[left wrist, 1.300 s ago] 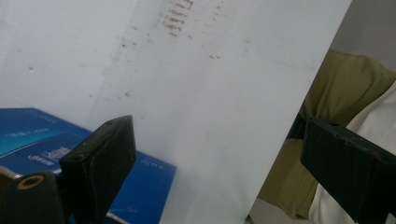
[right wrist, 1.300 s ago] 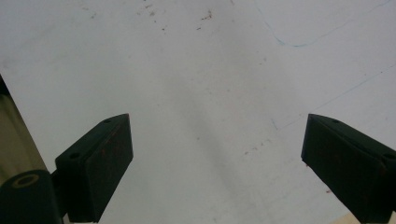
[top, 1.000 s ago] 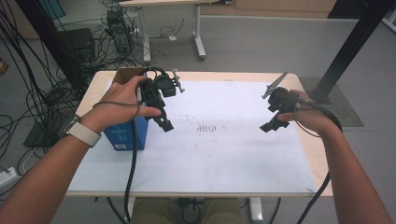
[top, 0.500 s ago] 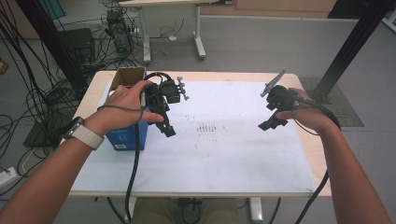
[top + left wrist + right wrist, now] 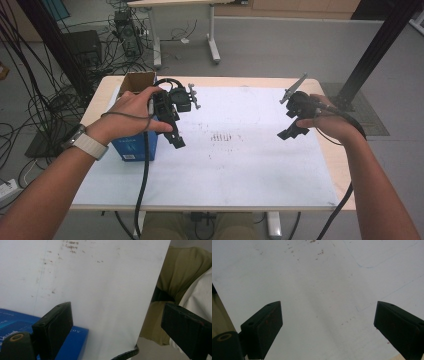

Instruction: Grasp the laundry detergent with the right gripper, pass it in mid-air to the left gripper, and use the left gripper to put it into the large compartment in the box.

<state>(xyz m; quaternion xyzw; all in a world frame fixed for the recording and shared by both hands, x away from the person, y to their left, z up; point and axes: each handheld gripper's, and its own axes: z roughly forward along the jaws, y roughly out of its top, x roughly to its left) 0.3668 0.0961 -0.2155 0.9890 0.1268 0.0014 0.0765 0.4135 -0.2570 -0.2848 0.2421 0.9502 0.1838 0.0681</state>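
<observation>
Hovering above the white sheet (image 5: 240,165) with jaws wide and empty, left gripper (image 5: 176,139) just beside the blue box (image 5: 134,145) at the table's left edge (seemingly poised to reach it), right gripper (image 5: 292,131) well apart, waiting over bare paper.

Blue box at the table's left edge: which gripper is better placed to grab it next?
Probably the left gripper: it hangs open right beside the blue box, while the right gripper, also open, is across the white sheet.
</observation>
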